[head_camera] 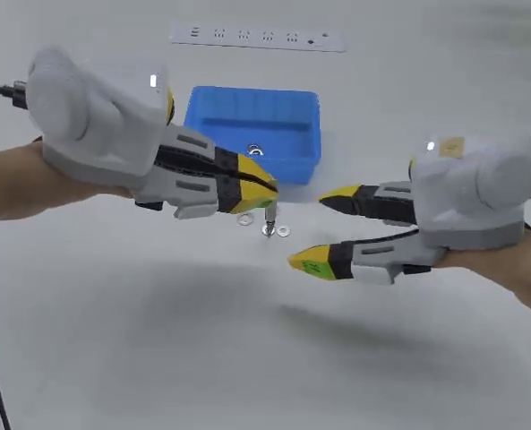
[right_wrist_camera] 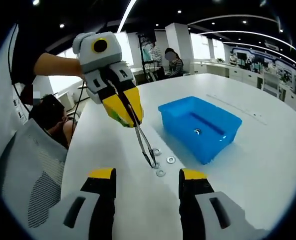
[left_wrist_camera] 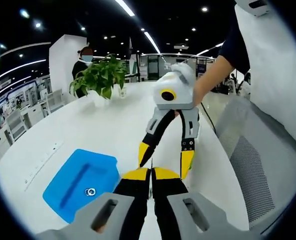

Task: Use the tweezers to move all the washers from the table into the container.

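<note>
left gripper (head_camera: 265,186) jaws clamped on tweezers (right_wrist_camera: 144,142), tips down among three washers (right_wrist_camera: 171,160) on tabletop (head_camera: 158,340), near side of blue container (head_camera: 207,112). A washer (head_camera: 254,150) inside, possibly two. right gripper (head_camera: 308,228) jaws wide apart, empty.

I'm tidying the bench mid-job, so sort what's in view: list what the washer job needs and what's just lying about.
Job: slim metal tweezers in the shut left gripper; small flat metal washers on the table; blue rectangular plastic container with one washer inside.
Lying about: long white power strip; leafy green potted plant.
</note>
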Tool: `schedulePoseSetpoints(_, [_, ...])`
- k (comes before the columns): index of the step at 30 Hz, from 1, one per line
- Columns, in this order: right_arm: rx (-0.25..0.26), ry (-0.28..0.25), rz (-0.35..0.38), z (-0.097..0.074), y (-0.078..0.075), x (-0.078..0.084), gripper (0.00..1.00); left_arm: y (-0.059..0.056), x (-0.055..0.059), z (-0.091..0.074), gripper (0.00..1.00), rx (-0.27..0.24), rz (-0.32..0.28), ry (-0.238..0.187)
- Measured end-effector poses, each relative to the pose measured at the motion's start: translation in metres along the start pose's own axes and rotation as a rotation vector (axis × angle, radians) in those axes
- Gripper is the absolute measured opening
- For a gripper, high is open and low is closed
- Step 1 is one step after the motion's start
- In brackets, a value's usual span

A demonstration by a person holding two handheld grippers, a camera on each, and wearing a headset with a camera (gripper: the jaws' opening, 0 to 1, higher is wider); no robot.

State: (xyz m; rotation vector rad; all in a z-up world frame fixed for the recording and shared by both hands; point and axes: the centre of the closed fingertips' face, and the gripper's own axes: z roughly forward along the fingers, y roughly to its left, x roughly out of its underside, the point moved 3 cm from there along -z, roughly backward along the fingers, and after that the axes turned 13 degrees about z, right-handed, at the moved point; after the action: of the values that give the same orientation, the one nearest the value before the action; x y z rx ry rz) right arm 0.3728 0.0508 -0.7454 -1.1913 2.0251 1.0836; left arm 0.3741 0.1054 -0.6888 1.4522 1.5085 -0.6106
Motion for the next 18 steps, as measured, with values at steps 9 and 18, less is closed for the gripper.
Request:
schedulePoseSetpoints(9, [-0.093,0.034,-0.105,0.024,0.006,-0.012,0.34,0.005,0.004,-0.006,0.05,0.019,-0.04,0.02])
schedulePoseSetpoints(18, [-0.125,0.081,-0.189,0.036,0.005,-0.015,0.22,0.003,0.004,-0.005,0.05,0.028,-0.039,0.019])
